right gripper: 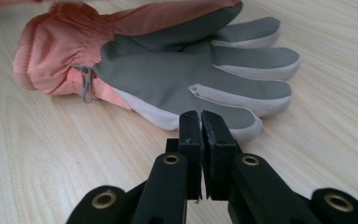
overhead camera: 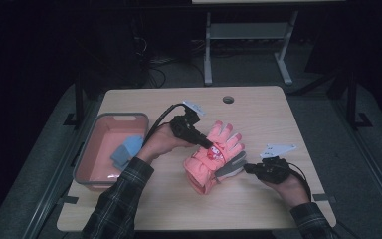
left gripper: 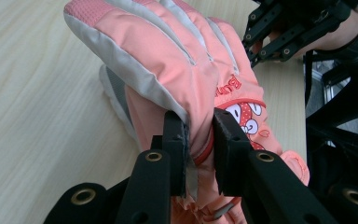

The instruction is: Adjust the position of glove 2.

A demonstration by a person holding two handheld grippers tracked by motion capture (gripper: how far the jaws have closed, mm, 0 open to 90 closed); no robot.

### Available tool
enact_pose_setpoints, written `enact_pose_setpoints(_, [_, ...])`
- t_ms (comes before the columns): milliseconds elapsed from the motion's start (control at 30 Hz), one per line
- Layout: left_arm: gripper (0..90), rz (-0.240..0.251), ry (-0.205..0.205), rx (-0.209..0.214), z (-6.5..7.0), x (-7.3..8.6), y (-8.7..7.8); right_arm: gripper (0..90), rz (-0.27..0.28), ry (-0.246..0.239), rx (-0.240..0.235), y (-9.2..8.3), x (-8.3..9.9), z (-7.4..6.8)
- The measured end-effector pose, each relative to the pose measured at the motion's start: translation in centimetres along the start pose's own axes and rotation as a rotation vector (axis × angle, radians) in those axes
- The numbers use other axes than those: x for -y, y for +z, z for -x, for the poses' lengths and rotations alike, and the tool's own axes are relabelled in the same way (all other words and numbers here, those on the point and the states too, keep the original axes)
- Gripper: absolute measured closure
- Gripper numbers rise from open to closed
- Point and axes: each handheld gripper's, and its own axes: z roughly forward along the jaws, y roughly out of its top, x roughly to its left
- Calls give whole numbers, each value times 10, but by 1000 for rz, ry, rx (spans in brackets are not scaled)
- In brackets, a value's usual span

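High view: two pink ski gloves lie overlapping at the middle of the wooden table. Right of the pink bin, the left gripper pinches the upper glove. Its grey-palmed partner lies just beyond the right gripper, whose jaws are pressed together, holding nothing.

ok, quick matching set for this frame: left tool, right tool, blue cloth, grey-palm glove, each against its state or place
Things:
1. left tool
2. right tool
3. blue cloth
4. grey-palm glove

States or places:
A. lying flat on the table
B. inside the pink bin
C. clamped on the pink glove
D. jaws together, nothing between them

Pairs: 1-C, 2-D, 3-B, 4-A
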Motion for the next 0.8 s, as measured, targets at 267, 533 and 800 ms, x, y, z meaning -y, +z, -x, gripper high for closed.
enact_pose_setpoints(267, [761, -64, 26, 15, -7, 0, 18, 856, -9, 3, 33, -5, 8, -4])
enact_pose_setpoints(533, [758, -89, 34, 31, -14, 9, 37, 851, 32, 3, 46, -14, 6, -9])
enact_pose_setpoints(800, [715, -87, 45, 10, -9, 7, 41, 887, 100, -21, 3, -10, -21, -22])
